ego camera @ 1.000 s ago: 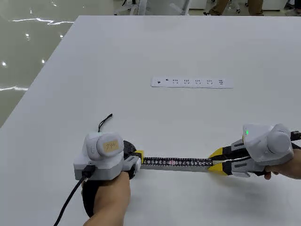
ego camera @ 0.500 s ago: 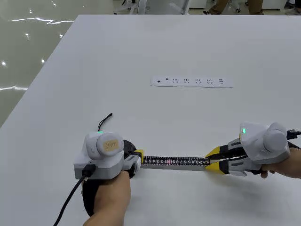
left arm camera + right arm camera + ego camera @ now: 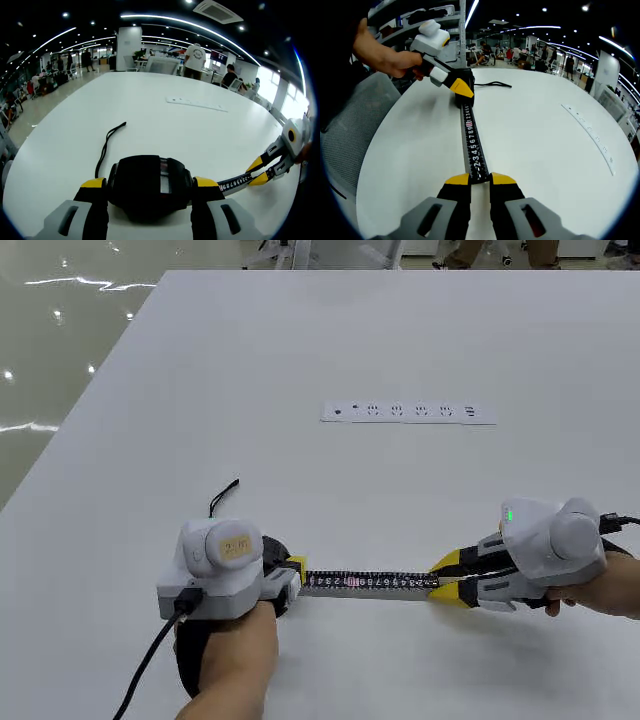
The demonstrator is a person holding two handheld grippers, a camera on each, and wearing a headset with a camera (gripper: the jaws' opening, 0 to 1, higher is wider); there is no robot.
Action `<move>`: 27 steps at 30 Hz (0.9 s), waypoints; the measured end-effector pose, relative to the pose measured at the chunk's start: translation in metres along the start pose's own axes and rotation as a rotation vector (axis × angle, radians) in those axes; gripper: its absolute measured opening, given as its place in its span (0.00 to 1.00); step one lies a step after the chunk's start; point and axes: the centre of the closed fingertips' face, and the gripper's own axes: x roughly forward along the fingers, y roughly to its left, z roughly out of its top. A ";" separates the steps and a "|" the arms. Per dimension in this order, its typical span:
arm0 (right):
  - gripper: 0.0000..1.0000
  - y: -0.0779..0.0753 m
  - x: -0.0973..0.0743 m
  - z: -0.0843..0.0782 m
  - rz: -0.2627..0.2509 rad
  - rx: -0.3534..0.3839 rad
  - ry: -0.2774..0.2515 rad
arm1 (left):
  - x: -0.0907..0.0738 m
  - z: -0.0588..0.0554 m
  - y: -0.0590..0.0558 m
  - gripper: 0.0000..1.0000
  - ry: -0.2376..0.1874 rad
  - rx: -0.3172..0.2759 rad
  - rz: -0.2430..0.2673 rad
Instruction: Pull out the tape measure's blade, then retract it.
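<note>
Here the left gripper [image 3: 290, 577] clamps the tape measure [image 3: 150, 175] on the table [image 3: 400, 330]; the right gripper [image 3: 480, 179] pinches the free end of the blade [image 3: 471, 140]. The blade runs straight between them (numbers up), so retracting likely means travelling leftward along that line.

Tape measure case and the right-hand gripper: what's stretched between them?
The pulled-out blade, black with white numbers, runs from the case to the right gripper, plain in the head view.

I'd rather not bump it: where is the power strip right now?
In the head view the white power strip lies flat on the table, near its middle, beyond the pulled-out tape blade and apart from it.
</note>
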 end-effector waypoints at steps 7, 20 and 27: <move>0.12 0.001 0.005 0.005 0.002 0.000 -0.007 | 0.000 0.000 0.000 0.64 0.002 -0.002 -0.002; 0.12 0.004 0.015 0.013 0.006 0.007 -0.016 | 0.000 0.000 0.000 0.64 0.001 -0.001 -0.003; 0.12 0.006 0.022 0.018 0.010 0.010 -0.024 | 0.000 0.000 0.000 0.64 0.001 -0.002 -0.003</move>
